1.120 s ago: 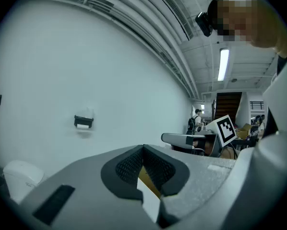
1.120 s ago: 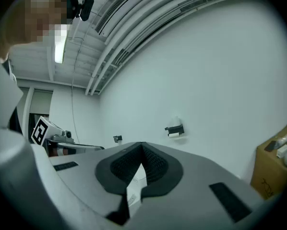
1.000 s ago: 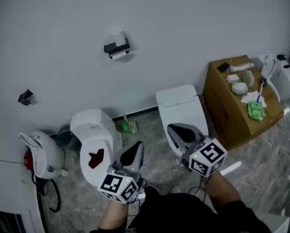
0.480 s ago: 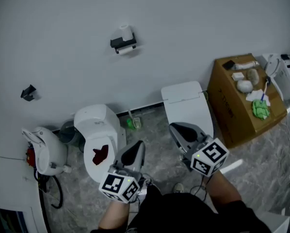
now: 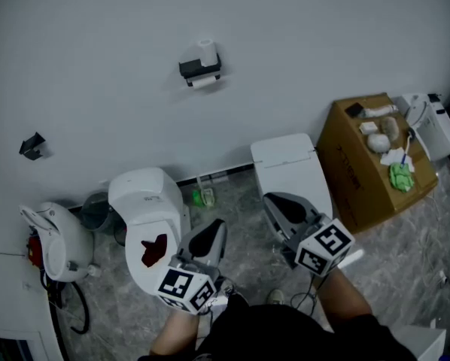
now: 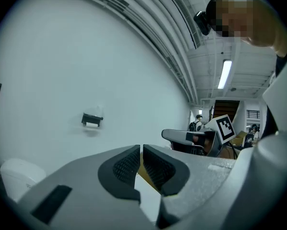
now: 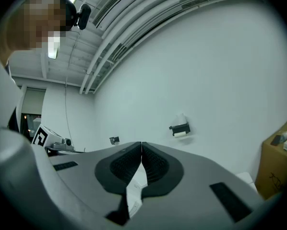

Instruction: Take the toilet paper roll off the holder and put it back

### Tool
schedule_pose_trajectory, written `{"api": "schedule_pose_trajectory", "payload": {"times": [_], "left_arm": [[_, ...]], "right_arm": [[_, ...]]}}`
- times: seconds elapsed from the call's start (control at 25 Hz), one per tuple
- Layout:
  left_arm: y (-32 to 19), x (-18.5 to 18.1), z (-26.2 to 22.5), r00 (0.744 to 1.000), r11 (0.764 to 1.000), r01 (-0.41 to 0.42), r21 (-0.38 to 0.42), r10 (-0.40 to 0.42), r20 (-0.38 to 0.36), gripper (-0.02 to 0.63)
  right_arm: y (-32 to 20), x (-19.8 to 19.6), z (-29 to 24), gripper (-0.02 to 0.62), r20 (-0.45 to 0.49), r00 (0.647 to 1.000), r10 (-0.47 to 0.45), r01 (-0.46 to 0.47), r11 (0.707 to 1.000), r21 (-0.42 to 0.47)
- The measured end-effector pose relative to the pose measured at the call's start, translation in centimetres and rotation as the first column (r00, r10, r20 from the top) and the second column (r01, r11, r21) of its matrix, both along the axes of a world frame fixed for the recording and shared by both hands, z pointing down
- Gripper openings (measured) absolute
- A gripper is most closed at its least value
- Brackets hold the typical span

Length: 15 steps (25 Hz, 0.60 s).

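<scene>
Well apart from both pairs of jaws, the white toilet paper roll hangs in its black wall holder, high on the pale grey wall. A second white roll stands upright on top of the holder. In the left gripper view the holder appears small and to the left of the jaws, and in the right gripper view it appears small and to the right of them. The roll is therefore between the two lines of sight, far ahead, and touches no jaw.

The left gripper has its jaws pressed together with nothing between the ribbed pads. The right gripper also has its jaws pressed together and is empty.

Both grippers are held low and close to the person's body, side by side but not touching. Their jaws point forward and up toward the wall, and the marker cubes are turned toward the head camera. Below the left gripper stands a white toilet with something dark red in its bowl. Below the right gripper is a second white toilet. A brown cardboard box stands on the grey marbled floor at the right.
</scene>
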<state>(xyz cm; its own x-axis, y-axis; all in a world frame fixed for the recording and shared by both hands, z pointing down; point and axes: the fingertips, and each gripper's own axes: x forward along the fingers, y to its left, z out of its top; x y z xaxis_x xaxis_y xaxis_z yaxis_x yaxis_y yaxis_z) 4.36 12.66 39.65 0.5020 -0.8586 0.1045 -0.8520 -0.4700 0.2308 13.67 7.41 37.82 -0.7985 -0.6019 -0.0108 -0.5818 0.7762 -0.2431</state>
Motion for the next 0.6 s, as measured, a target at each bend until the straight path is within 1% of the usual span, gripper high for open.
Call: {"api": "schedule_pose_trajectory", "payload": {"times": [0.16,0.2,0.24,0.28,0.44,0.6], "left_arm": [[-2.4,-3.5,0.4,0.999,0.999,-0.033,0.000,0.033,-0.013,0.008],[-3.0,-4.4,0.5,0.999,0.999,-0.041,0.005,0.041,-0.015,0.030],[-3.4,-5.2,0.5,0.998,0.999,-0.053,0.009,0.054,-0.016,0.073],[-3.8,-5.9,0.5,0.998,0.998,-0.066,0.013,0.066,-0.018,0.095],[-5.3,-8.8,0.3,0.995,0.995,-0.092,0.028,0.093,-0.025,0.106],[-6.4,-9.7,0.6,0.994,0.995,-0.098,0.018,0.098,-0.043,0.110]], "right_arm": [[-2.2,-3.5,0.3,0.035,0.005,0.999,0.034,-0.034,0.999,-0.021],[-2.6,-4.5,0.2,0.041,0.004,0.999,0.041,-0.041,0.999,-0.020],[-2.9,-5.6,0.2,0.050,0.000,0.999,0.046,-0.046,0.999,-0.017],[-3.2,-6.7,0.1,0.061,-0.006,0.999,0.048,-0.048,0.999,-0.014],[-4.1,-10.0,-0.1,0.111,-0.031,0.998,0.056,-0.056,0.998,0.002],[-5.2,-10.7,0.3,0.142,-0.053,0.996,0.071,-0.071,0.997,-0.012]]}}
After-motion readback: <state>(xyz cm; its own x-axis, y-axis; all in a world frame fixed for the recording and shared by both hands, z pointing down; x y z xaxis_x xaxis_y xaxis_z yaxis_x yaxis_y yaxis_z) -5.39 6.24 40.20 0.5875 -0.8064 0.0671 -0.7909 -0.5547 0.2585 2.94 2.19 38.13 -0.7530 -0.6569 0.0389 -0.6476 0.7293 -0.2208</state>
